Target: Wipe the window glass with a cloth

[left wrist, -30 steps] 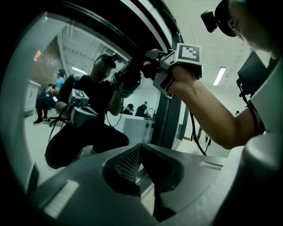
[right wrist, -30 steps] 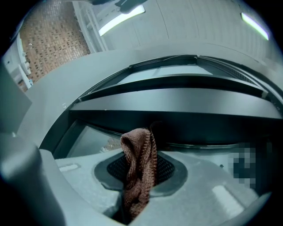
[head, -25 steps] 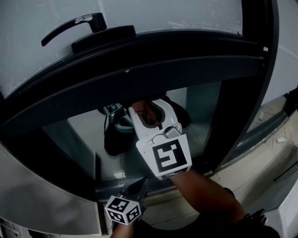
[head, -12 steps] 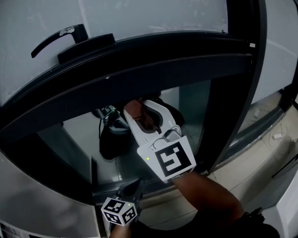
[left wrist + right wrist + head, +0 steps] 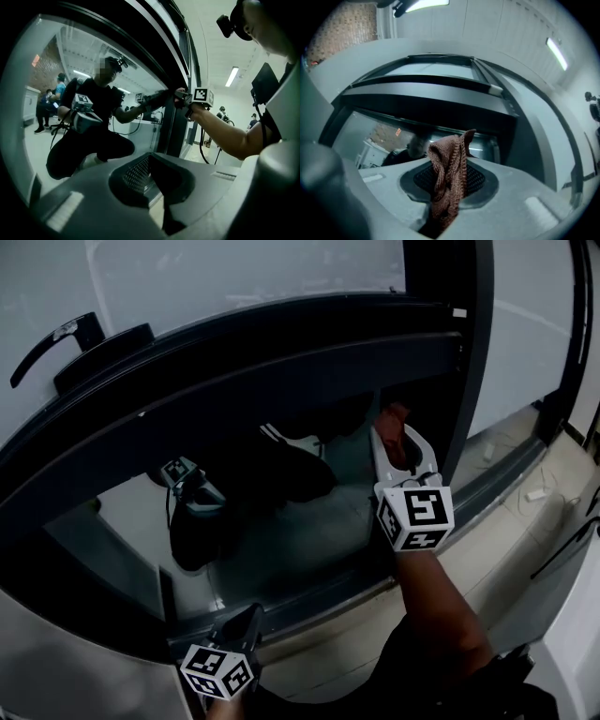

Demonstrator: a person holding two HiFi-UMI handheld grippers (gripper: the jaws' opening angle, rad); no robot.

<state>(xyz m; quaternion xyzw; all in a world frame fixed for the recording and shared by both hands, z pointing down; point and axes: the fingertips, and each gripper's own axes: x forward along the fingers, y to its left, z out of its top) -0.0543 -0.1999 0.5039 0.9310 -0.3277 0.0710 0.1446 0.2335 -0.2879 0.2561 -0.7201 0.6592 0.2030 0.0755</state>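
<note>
The lower window glass (image 5: 281, 521) is dark and mirrors a crouching person. My right gripper (image 5: 398, 442) is shut on a brown cloth (image 5: 392, 418) and holds it against the glass at the pane's right edge, beside the black upright frame (image 5: 464, 381). In the right gripper view the cloth (image 5: 447, 173) sticks up from between the jaws of that gripper (image 5: 445, 192), with the glass (image 5: 389, 136) ahead. My left gripper (image 5: 246, 620) hangs low by the sill, jaws together with nothing in them. From the left gripper (image 5: 154, 180) view, the right gripper's marker cube (image 5: 202, 95) shows at the frame.
A black window handle (image 5: 56, 343) sits on the upper sash at top left. A thick black crossbar (image 5: 262, 381) runs above the lower pane. A light tiled floor (image 5: 525, 521) with cables lies to the right. A white unit (image 5: 577, 652) stands at bottom right.
My right gripper has swept the cloth rightward across the lower pane, from its middle to its right edge. The left gripper has stayed low near the sill.
</note>
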